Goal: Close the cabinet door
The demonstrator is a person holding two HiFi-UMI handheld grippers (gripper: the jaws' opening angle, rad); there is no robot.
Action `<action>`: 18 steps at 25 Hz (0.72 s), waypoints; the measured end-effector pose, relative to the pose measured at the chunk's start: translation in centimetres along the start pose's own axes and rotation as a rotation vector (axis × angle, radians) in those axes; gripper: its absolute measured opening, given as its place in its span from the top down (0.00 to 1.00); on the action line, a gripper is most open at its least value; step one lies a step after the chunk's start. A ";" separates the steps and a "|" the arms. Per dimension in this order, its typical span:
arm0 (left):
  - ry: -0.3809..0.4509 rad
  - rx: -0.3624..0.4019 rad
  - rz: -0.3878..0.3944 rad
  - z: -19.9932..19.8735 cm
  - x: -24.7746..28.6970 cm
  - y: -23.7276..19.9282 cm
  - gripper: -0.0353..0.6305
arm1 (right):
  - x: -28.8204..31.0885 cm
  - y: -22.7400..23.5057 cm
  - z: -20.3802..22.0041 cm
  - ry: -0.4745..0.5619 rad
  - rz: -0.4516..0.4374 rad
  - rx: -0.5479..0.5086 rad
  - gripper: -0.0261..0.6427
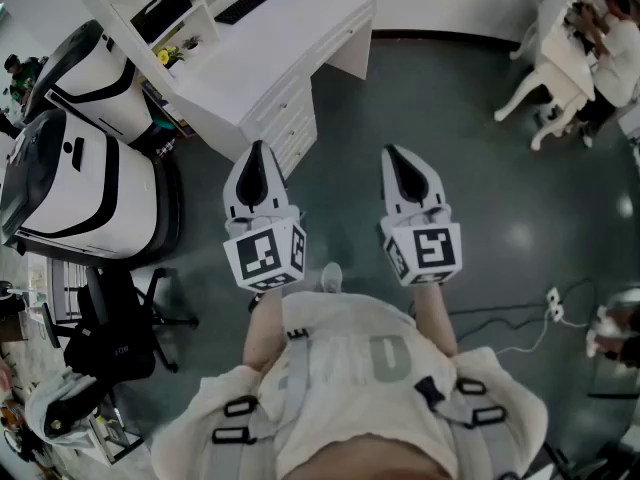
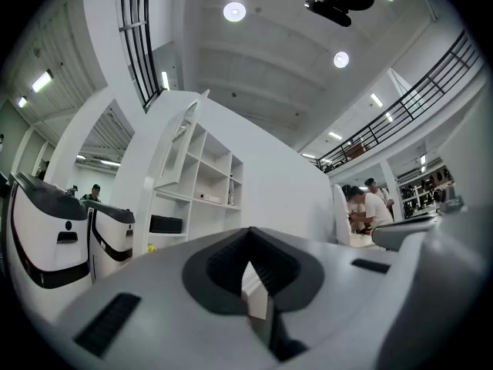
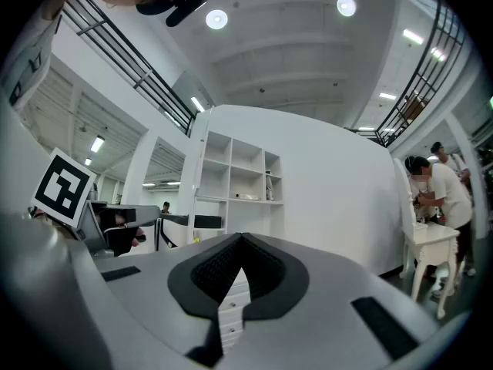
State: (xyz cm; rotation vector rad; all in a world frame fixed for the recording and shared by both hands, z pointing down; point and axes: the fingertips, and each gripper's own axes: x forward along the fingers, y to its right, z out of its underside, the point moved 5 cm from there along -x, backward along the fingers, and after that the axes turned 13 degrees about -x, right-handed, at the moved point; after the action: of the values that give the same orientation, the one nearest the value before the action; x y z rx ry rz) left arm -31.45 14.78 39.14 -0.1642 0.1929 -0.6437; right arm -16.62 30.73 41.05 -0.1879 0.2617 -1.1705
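A white shelf cabinet (image 2: 208, 183) stands ahead at the left end of a white desk (image 1: 270, 38). Its upper door (image 2: 179, 145) hangs open, swung out to the left; the right gripper view shows that door (image 3: 202, 164) edge-on beside the open shelves (image 3: 239, 176). I hold both grippers level in front of my chest, well short of the desk. My left gripper (image 1: 257, 151) (image 2: 250, 264) is shut with nothing in it. To its right, my right gripper (image 1: 397, 154) (image 3: 239, 264) also has its jaws together and empty. Neither touches anything.
The desk's drawers (image 1: 285, 118) face me. Two white-and-black machines (image 1: 80, 188) and a black office chair (image 1: 115, 328) stand at the left. People sit at a white table (image 1: 565, 58) at the far right. A power strip with cable (image 1: 552, 298) lies on the dark floor.
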 end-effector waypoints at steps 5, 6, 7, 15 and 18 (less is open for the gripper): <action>-0.027 -0.009 0.001 0.9 0.8 -0.5 0.94 | 1.1 -0.3 0.9 -0.031 -0.012 0.029 0.96; -0.031 -0.012 0.002 1.0 1.0 -0.8 0.94 | 1.3 -0.3 1.2 -0.046 -0.010 0.041 0.96; -0.033 -0.016 0.003 1.0 1.2 -1.1 0.94 | 1.6 -0.4 1.5 -0.060 -0.006 0.056 0.96; -0.007 -0.057 -0.014 0.2 3.5 -6.1 0.94 | 5.9 -2.8 1.7 -0.075 -0.024 0.102 0.96; -0.002 -0.077 -0.038 -0.1 4.5 -8.1 0.94 | 7.4 -3.5 1.8 -0.080 -0.032 0.115 0.96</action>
State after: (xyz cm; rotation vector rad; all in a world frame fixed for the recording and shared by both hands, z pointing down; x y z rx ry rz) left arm -32.60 5.62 40.21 -0.2435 0.2128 -0.6745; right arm -16.44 22.60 43.01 -0.1384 0.1211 -1.2029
